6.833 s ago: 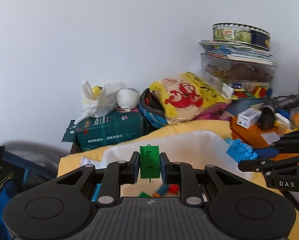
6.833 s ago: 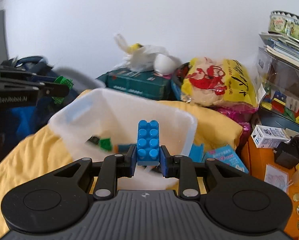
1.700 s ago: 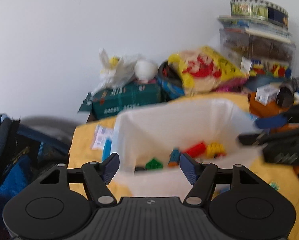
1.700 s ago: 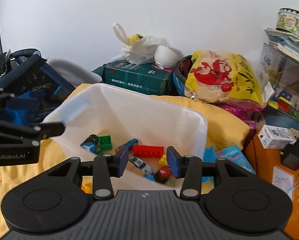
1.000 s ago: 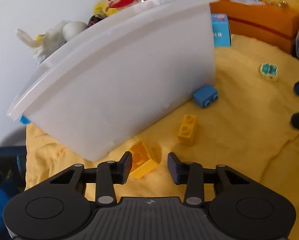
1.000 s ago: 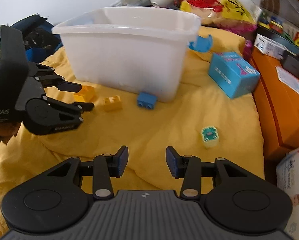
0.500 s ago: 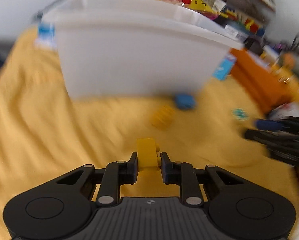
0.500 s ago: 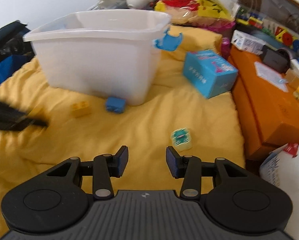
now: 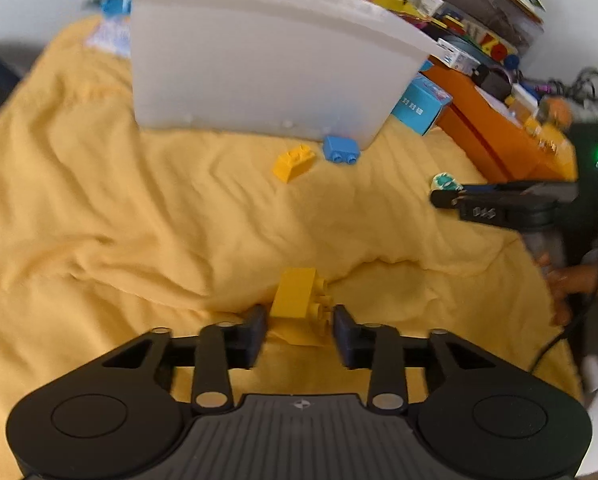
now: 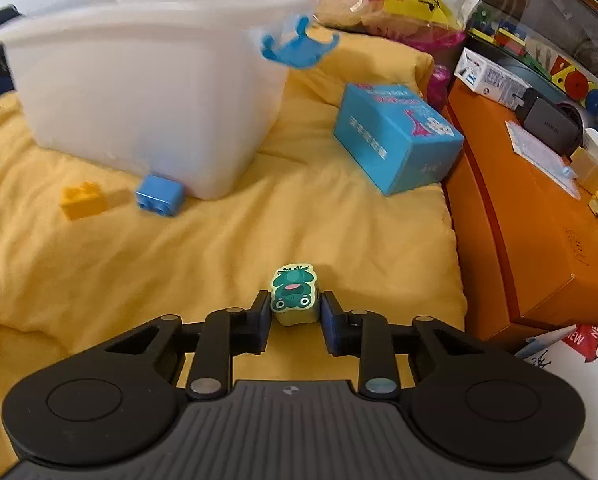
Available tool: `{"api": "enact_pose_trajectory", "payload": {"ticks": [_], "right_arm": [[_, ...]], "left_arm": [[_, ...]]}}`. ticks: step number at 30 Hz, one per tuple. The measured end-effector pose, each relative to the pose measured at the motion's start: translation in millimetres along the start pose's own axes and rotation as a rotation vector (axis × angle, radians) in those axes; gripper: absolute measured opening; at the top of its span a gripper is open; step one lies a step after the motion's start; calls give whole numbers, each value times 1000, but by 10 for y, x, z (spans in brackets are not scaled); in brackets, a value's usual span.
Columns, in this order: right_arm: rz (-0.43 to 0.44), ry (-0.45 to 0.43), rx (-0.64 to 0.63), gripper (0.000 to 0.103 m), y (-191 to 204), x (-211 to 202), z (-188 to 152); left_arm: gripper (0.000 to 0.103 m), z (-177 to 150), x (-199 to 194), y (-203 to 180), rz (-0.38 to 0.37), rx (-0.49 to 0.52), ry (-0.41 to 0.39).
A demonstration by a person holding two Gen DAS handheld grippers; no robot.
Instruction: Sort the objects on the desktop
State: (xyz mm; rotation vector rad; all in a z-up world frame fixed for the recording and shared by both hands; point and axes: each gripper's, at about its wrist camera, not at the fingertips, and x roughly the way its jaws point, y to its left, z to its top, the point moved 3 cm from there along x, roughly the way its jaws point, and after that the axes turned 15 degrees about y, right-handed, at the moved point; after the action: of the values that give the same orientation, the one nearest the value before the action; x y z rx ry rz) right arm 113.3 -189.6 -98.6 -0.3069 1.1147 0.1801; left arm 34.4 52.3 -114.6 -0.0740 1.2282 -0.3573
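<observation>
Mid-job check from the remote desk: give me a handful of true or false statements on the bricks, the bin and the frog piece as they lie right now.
1. A small blue plastic brick lies on the yellow cloth against the foot of the white plastic bin. True.
2. The green frog-printed block sits inside the bin. False: it is on the cloth between the fingers of the right gripper, whose jaws are closing.
3. A yellow plastic brick sits between the fingers of the left gripper. True; the jaws are opening, with gaps at both pads.
4. The blue cardboard box stands on the orange surface. False: it lies on the cloth beside it.
5. A second yellow brick lies left of the blue one. True.
</observation>
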Motion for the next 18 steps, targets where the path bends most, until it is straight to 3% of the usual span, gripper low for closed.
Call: {"api": "enact_pose_trajectory", "payload": {"ticks": [8, 16, 18], "right_arm": [[225, -10, -38, 30, 416, -367, -225], [236, 34, -96, 30, 596, -222, -410], [235, 31, -97, 30, 605, -244, -407]], "left_arm": [[51, -9, -99, -71, 144, 92, -74], [54, -20, -166, -105, 259, 145, -111], [54, -20, -211, -128, 245, 155, -118]]}}
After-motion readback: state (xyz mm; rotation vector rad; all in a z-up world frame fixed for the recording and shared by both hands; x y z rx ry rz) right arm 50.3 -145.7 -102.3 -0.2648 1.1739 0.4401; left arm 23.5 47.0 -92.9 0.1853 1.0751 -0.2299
